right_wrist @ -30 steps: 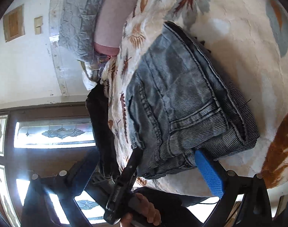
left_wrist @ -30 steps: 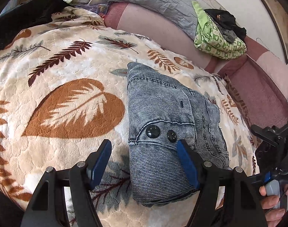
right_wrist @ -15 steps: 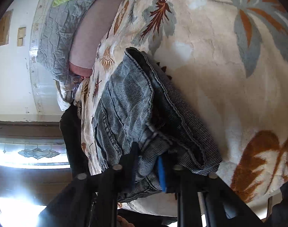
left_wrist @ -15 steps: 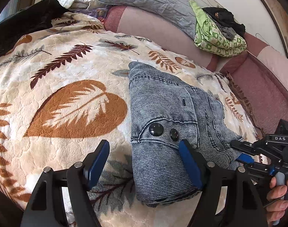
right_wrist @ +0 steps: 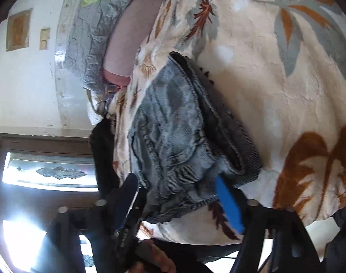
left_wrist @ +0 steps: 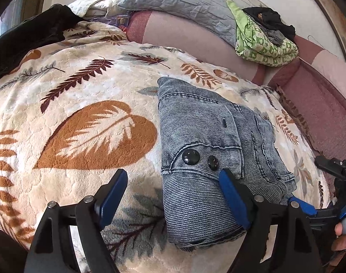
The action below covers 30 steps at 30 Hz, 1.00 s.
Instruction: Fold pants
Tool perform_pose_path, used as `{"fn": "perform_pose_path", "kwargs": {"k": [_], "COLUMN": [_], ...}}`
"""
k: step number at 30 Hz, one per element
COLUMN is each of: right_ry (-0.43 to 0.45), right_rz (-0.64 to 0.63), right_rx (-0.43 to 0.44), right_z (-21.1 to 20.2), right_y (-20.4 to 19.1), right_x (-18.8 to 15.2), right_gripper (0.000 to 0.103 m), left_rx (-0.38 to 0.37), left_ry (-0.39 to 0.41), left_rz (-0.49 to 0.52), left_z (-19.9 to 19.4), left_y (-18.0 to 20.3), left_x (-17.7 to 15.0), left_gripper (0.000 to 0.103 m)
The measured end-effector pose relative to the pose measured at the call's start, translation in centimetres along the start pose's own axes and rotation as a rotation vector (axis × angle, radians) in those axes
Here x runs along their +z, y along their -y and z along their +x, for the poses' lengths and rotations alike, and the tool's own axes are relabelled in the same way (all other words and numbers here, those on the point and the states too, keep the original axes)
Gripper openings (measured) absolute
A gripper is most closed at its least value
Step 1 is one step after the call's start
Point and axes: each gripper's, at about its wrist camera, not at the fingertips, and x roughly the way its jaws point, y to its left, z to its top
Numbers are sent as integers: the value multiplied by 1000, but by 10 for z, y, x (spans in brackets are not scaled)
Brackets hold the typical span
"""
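While the bed (left_wrist: 86,104) was covered by a leaf-print blanket (left_wrist: 59,86), the pants (left_wrist: 209,150) were seen lying on it in a thick folded bundle. The denim was judged soft but heavy and layered, best gripped at a hemmed edge rather than the bulging fold. The left tongs (left_wrist: 173,195) were spread, their jaws just widened, one pad resting against the denim without a pinch. The right tongs (right_wrist: 179,198), just reopened, were spread about the bundle's near corner.
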Motion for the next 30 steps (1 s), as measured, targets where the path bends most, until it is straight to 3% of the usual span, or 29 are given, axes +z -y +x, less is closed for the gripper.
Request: {"fn": "perform_pose_path", "kwargs": {"k": [8, 9, 10, 12, 20, 23, 25, 30], "right_ry": [-10, -4, 0, -7, 64, 36, 0, 14], "right_rz": [72, 61, 43, 35, -197, -168, -116, -151], "right_rx": [-59, -74, -97, -127, -190, -249, -241, -250], "right_z": [20, 21, 22, 26, -4, 7, 21, 21], "right_y": [6, 3, 1, 3, -46, -18, 6, 1], "right_x": [4, 6, 8, 12, -6, -9, -6, -8], "right_gripper": [77, 62, 34, 12, 3, 3, 3, 3], "left_rx": [-1, 2, 5, 6, 14, 6, 12, 75], "left_ry": [2, 5, 7, 8, 16, 5, 13, 193], "left_rz": [4, 7, 11, 15, 29, 26, 42, 51], "left_z": [1, 0, 0, 0, -1, -1, -5, -41], "left_y": [1, 1, 2, 2, 3, 4, 6, 12], "left_x": [0, 0, 0, 0, -1, 0, 0, 14], "left_gripper": [84, 84, 84, 84, 85, 86, 86, 86]}}
